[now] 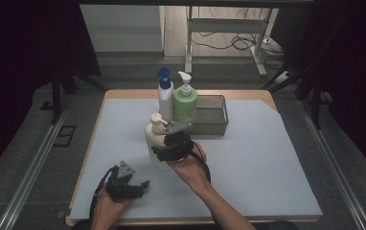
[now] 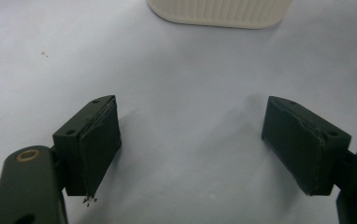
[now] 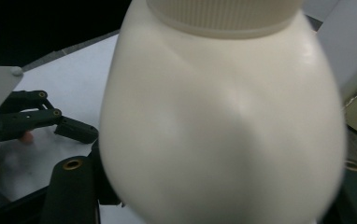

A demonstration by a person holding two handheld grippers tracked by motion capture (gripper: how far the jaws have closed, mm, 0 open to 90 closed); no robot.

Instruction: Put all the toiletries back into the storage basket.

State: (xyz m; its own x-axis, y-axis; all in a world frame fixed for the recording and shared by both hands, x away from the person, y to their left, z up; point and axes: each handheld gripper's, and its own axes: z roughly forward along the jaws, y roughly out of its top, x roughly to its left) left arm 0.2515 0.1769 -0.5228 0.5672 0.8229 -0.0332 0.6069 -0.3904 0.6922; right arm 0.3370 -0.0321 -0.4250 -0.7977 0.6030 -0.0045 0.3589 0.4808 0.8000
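From the high view, the cream plastic pump bottle [image 1: 156, 143] stands upright on the pale blue mat of the bench [image 1: 267, 158], in front of the grey metal mesh tray [image 1: 210, 115]. The right gripper [image 1: 171, 146] is against its right side. A white bottle with a blue cap [image 1: 165, 98] and a green pump bottle [image 1: 185, 103] stand at the tray's left end, seemingly just outside it. The left gripper [image 1: 133, 184] rests low on the mat, well apart from them.

In the left gripper view, its jaws stand wide open with nothing between them; the ribbed base of the cream bottle [image 2: 218, 11] lies ahead.

In the right gripper view, the cream bottle [image 3: 223, 121] sits between the jaws, but whether the pads press on it I cannot tell. I judge the grasp just forming; any lift or move is left to do.
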